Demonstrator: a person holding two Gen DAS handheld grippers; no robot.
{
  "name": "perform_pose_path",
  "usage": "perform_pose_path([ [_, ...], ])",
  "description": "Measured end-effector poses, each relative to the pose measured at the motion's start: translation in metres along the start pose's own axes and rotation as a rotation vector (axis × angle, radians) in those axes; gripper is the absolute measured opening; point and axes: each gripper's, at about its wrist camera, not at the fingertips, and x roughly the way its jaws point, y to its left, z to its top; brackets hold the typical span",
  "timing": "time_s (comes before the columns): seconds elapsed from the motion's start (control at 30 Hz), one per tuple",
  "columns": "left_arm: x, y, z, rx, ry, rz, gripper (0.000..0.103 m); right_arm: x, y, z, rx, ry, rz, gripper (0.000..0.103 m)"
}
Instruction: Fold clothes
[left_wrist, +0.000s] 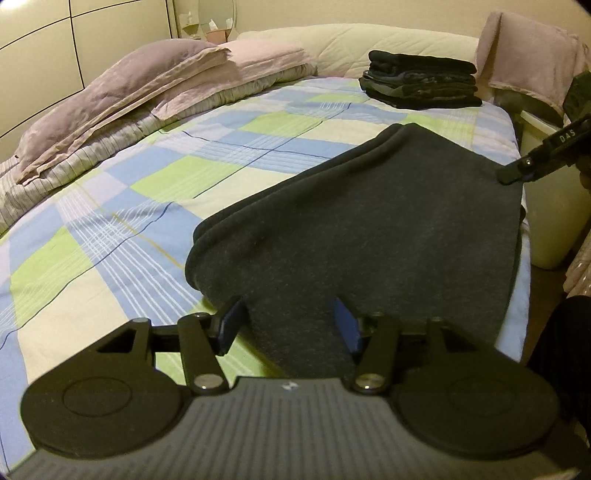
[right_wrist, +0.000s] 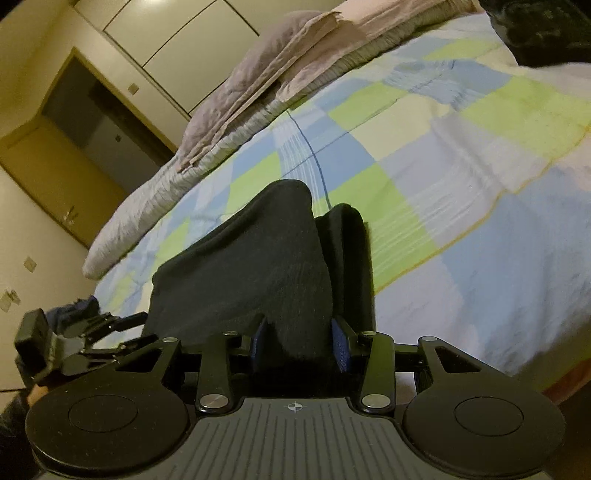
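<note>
The dark grey garment (left_wrist: 369, 221) is lying folded over at the near right edge of the checked bedspread (left_wrist: 147, 206), and you are holding it by two parts: your left gripper (left_wrist: 291, 321) is pinching a bunched fold of it between its blue pads (left_wrist: 231, 325), while your right gripper (right_wrist: 299, 339) is clamping another gathered fold, its tips showing at the cloth's far right edge in the left wrist view. A stack of folded dark clothes (left_wrist: 421, 79) is sitting well beyond it, near the far cream headboard (left_wrist: 332, 40), with pinkish pillows (left_wrist: 129, 96) lying along the far left.
</note>
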Motion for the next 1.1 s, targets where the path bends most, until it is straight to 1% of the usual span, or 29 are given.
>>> perform_pose_path([
  [0.03,0.001,0.001,0.0,-0.002,0.002,0.001,0.055,0.0,0.0,0.0,0.003,0.004,-0.002,0.041],
  [0.07,0.0,0.001,0.001,-0.003,0.003,0.001,0.055,0.0,0.0,0.001,0.009,0.007,0.0,0.025],
  [0.1,-0.001,0.002,0.002,0.0,0.003,0.003,0.056,-0.001,0.001,0.001,0.016,0.011,0.003,0.021],
  [0.13,-0.002,0.002,0.003,0.004,0.002,0.006,0.056,-0.002,0.001,0.001,0.023,0.015,0.006,0.019],
  [0.23,-0.005,0.007,0.002,0.008,0.006,0.022,0.056,-0.022,0.012,0.004,0.044,-0.009,0.097,0.017],
  [0.27,-0.004,0.009,0.002,-0.001,0.009,0.019,0.056,-0.026,0.014,0.004,0.047,-0.015,0.114,0.017],
  [0.3,-0.001,0.01,0.001,-0.009,0.011,0.015,0.058,-0.029,0.013,0.003,0.054,-0.011,0.114,0.017],
  [0.4,0.006,0.011,0.0,-0.024,0.014,0.01,0.062,-0.015,-0.004,-0.007,0.085,0.036,0.042,0.018],
  [0.43,0.008,0.01,0.0,-0.024,0.014,0.012,0.063,-0.008,-0.016,-0.011,0.12,0.05,0.031,0.018],
  [0.5,0.008,0.007,0.002,-0.005,0.017,0.022,0.063,-0.004,-0.027,-0.016,0.155,0.038,0.054,0.018],
  [0.57,0.006,0.005,0.004,0.02,0.021,0.03,0.063,-0.008,-0.02,-0.015,0.1,0.026,0.036,0.02],
  [0.6,0.003,0.004,0.006,0.031,0.022,0.035,0.061,-0.009,-0.015,-0.015,0.07,0.02,0.026,0.025],
  [0.63,0.0,0.002,0.007,0.041,0.024,0.039,0.058,-0.012,-0.007,-0.014,0.012,0.012,-0.009,0.029],
  [0.67,-0.004,0.0,0.009,0.052,0.026,0.044,0.056,-0.015,0.003,-0.014,-0.049,0.0,-0.049,0.042],
  [0.7,-0.009,-0.003,0.009,0.059,0.02,0.044,0.053,-0.018,0.013,-0.016,-0.117,-0.02,-0.092,0.045],
  [0.73,-0.016,-0.006,0.01,0.064,0.01,0.044,0.052,-0.022,0.025,-0.019,-0.192,-0.045,-0.13,0.045],
  [0.8,-0.026,-0.014,0.009,0.06,-0.009,0.022,0.052,-0.029,0.044,-0.027,-0.286,-0.096,-0.16,0.045],
  [0.87,-0.029,-0.021,0.007,0.06,-0.009,0.001,0.052,-0.029,0.061,-0.037,-0.348,-0.133,-0.137,0.045],
  [0.93,-0.021,-0.028,0.002,0.076,0.018,-0.004,0.051,-0.015,0.074,-0.046,-0.405,-0.107,-0.122,0.045],
  [1.0,-0.011,-0.031,-0.002,0.084,0.043,0.004,0.052,0.007,0.079,-0.054,-0.448,-0.05,-0.131,0.045],
  [1.07,-0.01,-0.028,-0.001,0.068,0.034,0.008,0.052,0.025,0.077,-0.059,-0.469,0.0,-0.161,0.045],
  [1.1,-0.013,-0.025,0.002,0.058,0.022,0.012,0.052,0.026,0.077,-0.059,-0.473,-0.004,-0.162,0.045],
])
